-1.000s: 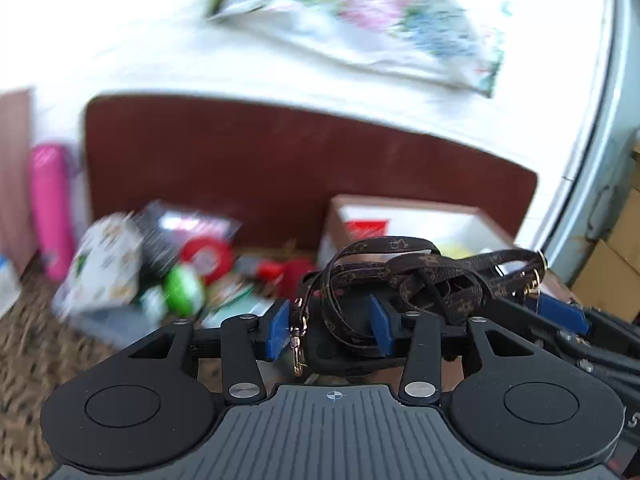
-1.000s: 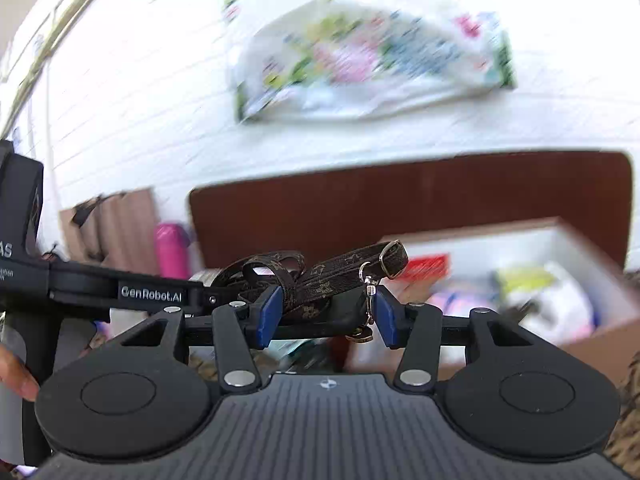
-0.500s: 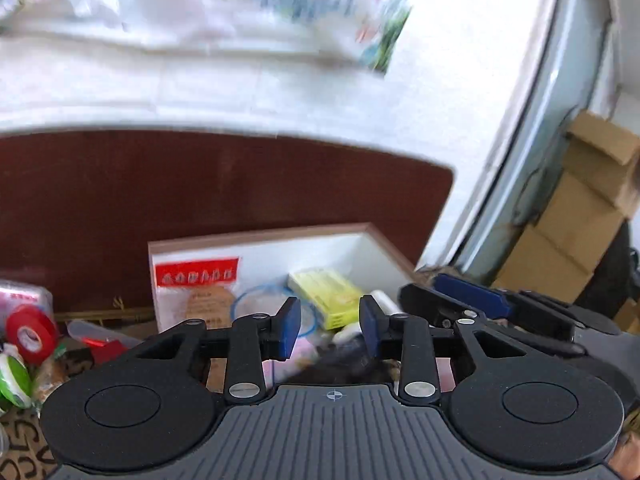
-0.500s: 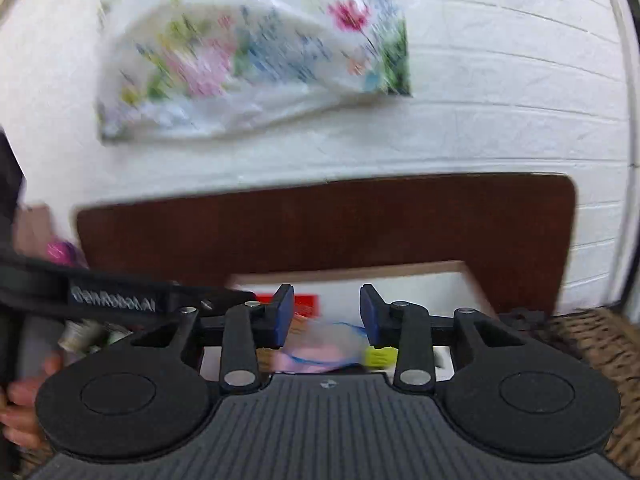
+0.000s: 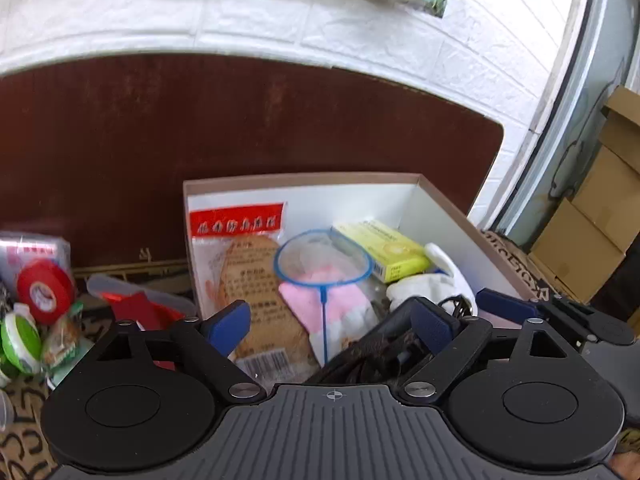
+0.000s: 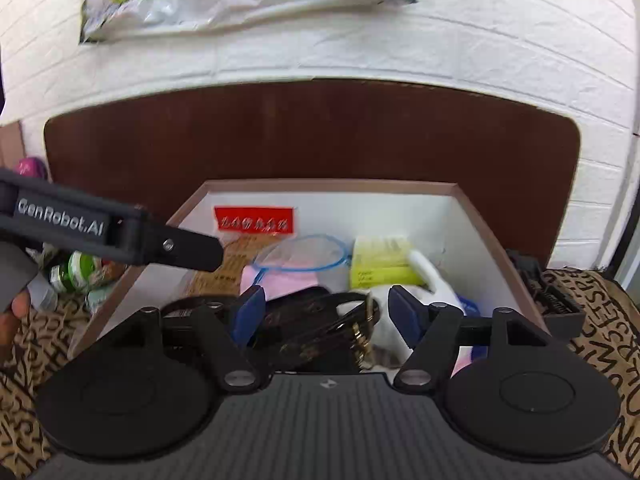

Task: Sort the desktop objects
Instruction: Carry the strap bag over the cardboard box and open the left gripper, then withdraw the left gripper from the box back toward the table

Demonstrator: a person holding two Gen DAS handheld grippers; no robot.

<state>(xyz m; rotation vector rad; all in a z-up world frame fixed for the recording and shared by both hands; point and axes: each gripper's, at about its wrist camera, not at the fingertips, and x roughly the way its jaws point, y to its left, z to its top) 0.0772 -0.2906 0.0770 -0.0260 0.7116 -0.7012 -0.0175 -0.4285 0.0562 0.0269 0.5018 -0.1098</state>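
Left wrist view: left gripper [image 5: 332, 326] over the box [image 5: 448, 216], jaws just swung wide apart, nothing clamped — brown strap [image 5: 380, 356] lying loose below them inside the box, beside a blue net [image 5: 322, 258], a pink sock [image 5: 340, 308] and a yellow carton [image 5: 384, 250]. Red tape roll [image 5: 45, 290] left of the box. Right wrist view: right gripper [image 6: 324, 314] likewise just spread open, pressing on nothing — strap [image 6: 320, 328] resting in the box [image 6: 492, 240] between the fingers, untouched.
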